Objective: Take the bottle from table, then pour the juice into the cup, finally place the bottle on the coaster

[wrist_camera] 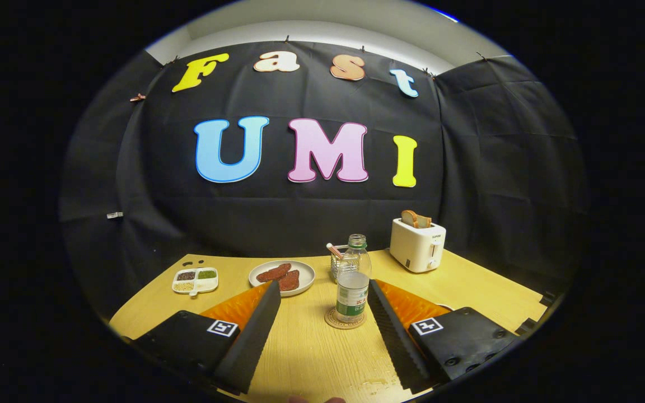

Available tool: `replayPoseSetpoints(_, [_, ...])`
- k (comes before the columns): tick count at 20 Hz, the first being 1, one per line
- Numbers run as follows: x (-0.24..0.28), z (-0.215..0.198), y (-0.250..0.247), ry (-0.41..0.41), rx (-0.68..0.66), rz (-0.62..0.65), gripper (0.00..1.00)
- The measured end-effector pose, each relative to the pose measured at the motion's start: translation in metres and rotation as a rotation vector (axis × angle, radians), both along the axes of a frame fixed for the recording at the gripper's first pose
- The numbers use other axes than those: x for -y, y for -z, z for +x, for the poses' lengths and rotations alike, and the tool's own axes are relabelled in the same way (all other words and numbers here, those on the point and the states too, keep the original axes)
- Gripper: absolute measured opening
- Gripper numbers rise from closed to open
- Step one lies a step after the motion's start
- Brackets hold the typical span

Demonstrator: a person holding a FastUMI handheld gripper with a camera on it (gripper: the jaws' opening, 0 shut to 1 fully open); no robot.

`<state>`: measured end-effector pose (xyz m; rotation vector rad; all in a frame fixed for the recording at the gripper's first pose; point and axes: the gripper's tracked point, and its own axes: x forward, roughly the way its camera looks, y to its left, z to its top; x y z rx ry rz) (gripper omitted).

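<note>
A clear plastic bottle [353, 280] with a green label and no cap stands upright on a round coaster [345, 320] on the wooden table [311, 352]. It is partly filled with clear liquid. My gripper [322, 291] is open, and the bottle stands just ahead of the fingers, close to the right fingertip [375, 291] but apart from it. Nothing is held between the fingers. The cup is hidden or too unclear to tell apart.
Behind the bottle stands a small wire basket [338, 262]. A white plate [281, 276] with dark food lies to the left, and a white divided dish [195, 280] farther left. A white toaster [417, 244] with bread stands at the back right. Drops of liquid [375, 383] lie on the table.
</note>
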<state>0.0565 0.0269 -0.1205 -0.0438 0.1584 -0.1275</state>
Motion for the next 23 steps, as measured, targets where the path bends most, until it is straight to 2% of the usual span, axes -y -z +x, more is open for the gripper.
replayPoseSetpoints(10, [0.010, -0.018, -0.023, -0.106, -0.008, 0.033, 0.96])
replayPoseSetpoints(23, [0.014, -0.037, -0.039, -0.161, -0.018, 0.074, 0.96])
